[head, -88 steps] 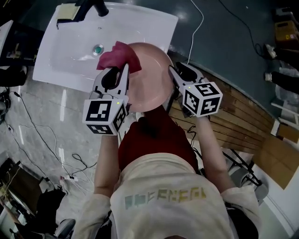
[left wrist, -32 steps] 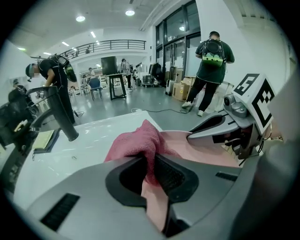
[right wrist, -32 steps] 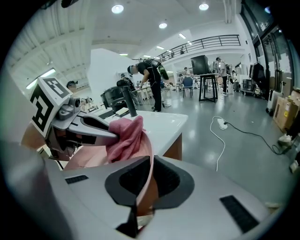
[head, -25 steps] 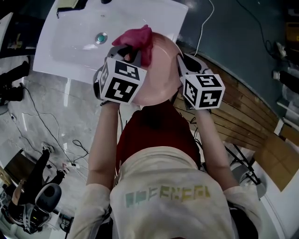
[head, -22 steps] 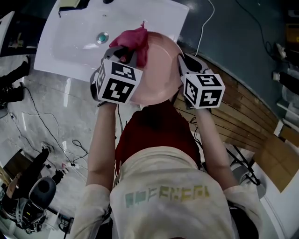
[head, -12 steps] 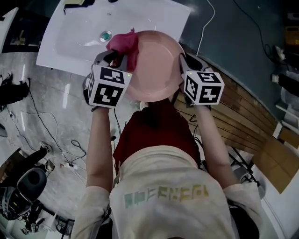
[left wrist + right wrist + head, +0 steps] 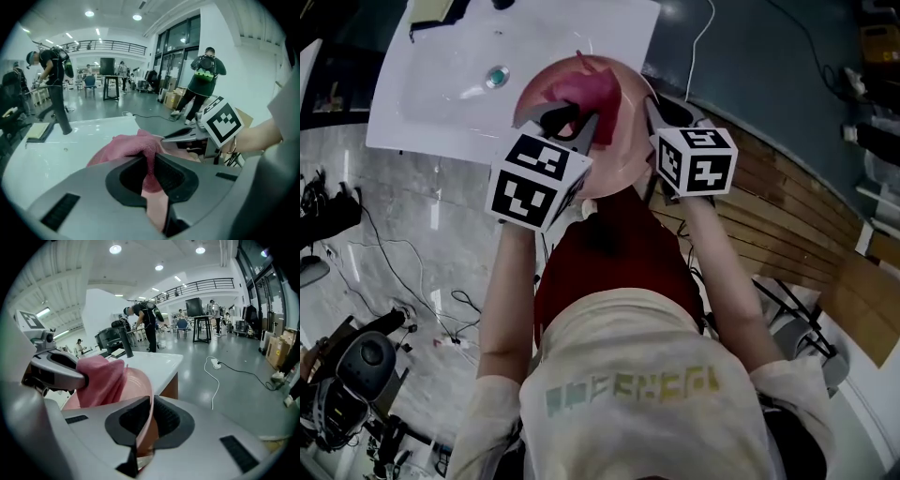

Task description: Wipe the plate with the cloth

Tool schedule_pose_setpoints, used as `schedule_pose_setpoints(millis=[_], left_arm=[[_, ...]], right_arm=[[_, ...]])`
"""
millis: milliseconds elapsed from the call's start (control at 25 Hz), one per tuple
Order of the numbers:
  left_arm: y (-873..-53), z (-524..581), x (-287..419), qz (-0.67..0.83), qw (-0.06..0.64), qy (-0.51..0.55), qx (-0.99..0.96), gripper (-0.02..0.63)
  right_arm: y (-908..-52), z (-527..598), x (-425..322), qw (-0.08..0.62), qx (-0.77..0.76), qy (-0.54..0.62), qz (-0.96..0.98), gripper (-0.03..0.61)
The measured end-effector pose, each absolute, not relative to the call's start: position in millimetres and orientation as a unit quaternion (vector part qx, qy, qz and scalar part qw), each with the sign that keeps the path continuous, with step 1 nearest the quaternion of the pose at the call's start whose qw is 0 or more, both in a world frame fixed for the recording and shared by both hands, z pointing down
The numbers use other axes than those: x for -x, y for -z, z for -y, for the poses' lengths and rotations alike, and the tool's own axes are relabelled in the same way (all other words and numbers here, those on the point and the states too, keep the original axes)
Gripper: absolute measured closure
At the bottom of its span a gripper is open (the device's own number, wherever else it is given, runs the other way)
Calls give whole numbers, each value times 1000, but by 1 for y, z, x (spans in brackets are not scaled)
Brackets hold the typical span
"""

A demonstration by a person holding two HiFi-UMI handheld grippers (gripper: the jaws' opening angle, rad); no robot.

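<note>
**Head view:** plate (image 7: 623,141) sits upper centre of frame, held over the near edge of the white sink (image 7: 431,84), w/ the drain (image 7: 497,77) just left of it. R gripper (image 7: 651,105) pinches the plate's right rim. L gripper (image 7: 572,120) carries the red cloth (image 7: 589,86), which lies on the plate's upper-middle face.

Vs half a sec ago, the cloth was out at the plate's upper-left rim, on the drain side. Now it's moved inward onto the dish face, and the L gripper's marker cube covers the plate's lower left. Plate and R gripper have barely shifted. Reads as a wipe stroke under way, rim to centre. The plate's right part looks not yet reached, so the task is prob. about midway.

**L gripper view:** L gripper (image 7: 151,161) jaws are shut tight on a fold of cloth (image 7: 126,147) at frame centre, w/ fabric bunching out ahead. R gripper (image 7: 171,137) shows mid-right, tips at the plate edge. Sink (image 7: 47,154) is at lower left.

**R gripper view:** R gripper (image 7: 149,420) jaws are clamped on the plate (image 7: 136,380) rim, a thin pink edge running btw. them at lower centre. Cloth (image 7: 101,378) is centre-left against the plate's inner face, held in the L gripper (image 7: 83,378) tips at left. Grip looks steady, so the plate seems braced for another pass.
</note>
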State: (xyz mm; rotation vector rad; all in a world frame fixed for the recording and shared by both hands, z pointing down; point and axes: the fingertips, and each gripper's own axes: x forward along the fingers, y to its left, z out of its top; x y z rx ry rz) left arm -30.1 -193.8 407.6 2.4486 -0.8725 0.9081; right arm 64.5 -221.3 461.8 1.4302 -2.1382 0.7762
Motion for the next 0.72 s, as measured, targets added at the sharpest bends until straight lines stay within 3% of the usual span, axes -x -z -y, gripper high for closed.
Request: schedule_pose_setpoints(millis=[320,720], left_arm=[[-443,189,-30,236,202,-358,-880,554],[-457,193,-11,259,166,-409,-859,554]], right_arm=[[-464,224,-66,219,-519,-290,774,526],[-464,226,-66,227,-518,-282,775,526]])
